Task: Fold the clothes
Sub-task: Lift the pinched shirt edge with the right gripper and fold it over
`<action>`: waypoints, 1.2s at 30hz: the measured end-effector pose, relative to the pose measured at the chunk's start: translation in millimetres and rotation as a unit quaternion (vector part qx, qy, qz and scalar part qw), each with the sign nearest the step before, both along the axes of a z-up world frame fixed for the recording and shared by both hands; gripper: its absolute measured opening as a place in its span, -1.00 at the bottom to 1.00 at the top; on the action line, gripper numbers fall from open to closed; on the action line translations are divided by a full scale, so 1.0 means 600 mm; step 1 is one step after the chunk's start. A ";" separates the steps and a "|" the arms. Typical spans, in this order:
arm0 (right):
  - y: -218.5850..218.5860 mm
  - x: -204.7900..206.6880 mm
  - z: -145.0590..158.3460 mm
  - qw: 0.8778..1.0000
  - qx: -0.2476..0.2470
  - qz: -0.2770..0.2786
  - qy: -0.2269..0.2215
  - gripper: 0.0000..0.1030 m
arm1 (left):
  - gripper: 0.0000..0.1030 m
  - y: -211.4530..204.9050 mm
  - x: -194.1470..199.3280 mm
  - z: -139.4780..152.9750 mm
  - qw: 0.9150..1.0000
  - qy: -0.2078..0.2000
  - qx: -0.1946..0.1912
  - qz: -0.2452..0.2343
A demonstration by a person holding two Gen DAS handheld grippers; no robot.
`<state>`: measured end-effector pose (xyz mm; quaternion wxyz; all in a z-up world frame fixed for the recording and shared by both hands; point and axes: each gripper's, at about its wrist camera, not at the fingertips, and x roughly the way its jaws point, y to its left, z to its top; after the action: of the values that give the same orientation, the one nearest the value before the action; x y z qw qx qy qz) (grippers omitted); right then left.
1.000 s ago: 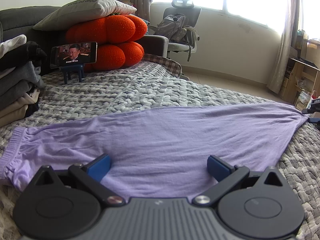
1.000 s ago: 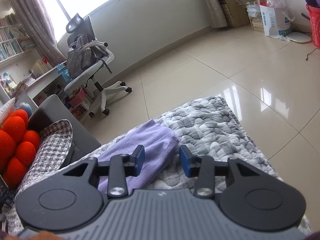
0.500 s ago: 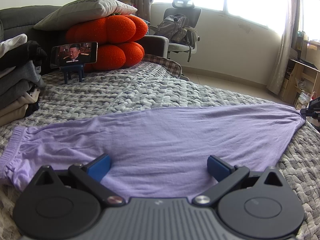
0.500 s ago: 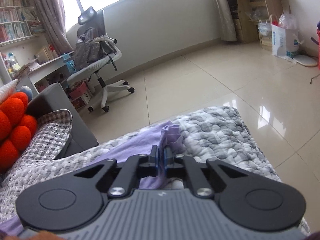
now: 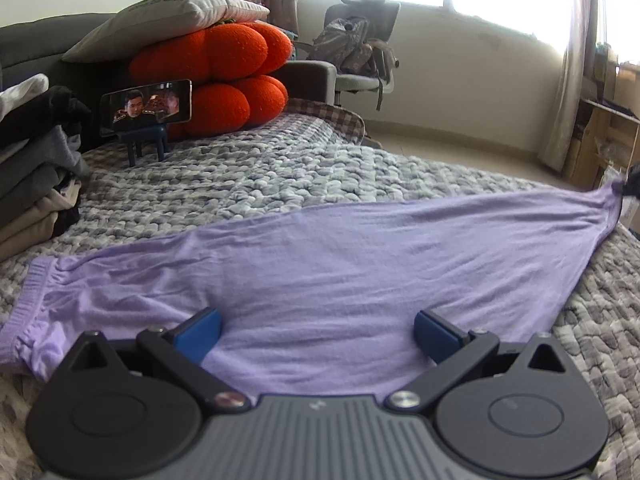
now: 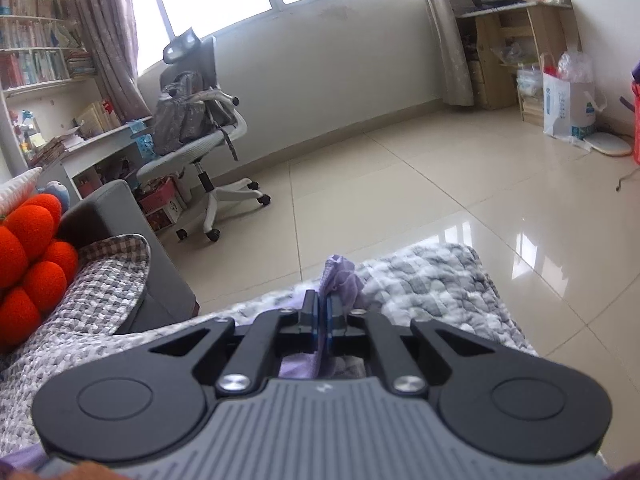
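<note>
Lilac garment (image 5: pixel 340 272) long axis left–right; right claw (image 6: pixel 322 312) clamped on its far end; left claw (image 5: pixel 316 332) apart.

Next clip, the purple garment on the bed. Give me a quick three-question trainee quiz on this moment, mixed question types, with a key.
1. True or false: the right gripper is shut on the end of the purple garment.
2. Multiple choice: the left gripper is A) shut on the garment, B) open over the garment, C) holding the phone.
3. Short answer: what lies under the garment?

Key:
1. True; purple cloth bunches out past its closed jaws.
2. B
3. The grey knitted blanket covering the bed.
</note>
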<state>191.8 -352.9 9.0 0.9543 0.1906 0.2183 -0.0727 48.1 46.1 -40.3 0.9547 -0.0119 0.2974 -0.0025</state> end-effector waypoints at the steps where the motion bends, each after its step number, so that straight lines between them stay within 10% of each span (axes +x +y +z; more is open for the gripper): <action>1: 0.010 -0.004 0.009 1.000 -0.006 0.008 -0.008 -0.92 | 0.99 0.005 -0.002 0.002 1.000 0.001 -0.006 -0.001; 10: 0.177 -0.070 0.088 0.982 -0.075 0.146 -0.096 -0.92 | 0.99 0.127 -0.036 0.031 0.989 -0.004 -0.142 0.041; 24: 0.544 -0.198 -0.053 0.883 -0.231 0.405 -0.061 -0.92 | 0.99 0.231 -0.049 0.042 0.963 0.016 -0.254 0.093; 36: 0.509 -0.208 -0.050 0.879 -0.195 0.435 -0.030 -0.74 | 0.99 0.206 -0.024 0.039 0.959 0.029 -0.271 0.077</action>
<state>67.2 -47.4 -21.2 0.9139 -0.1118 0.2316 0.3142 33.6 169.6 -16.9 0.9041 -0.2928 0.3112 -0.0094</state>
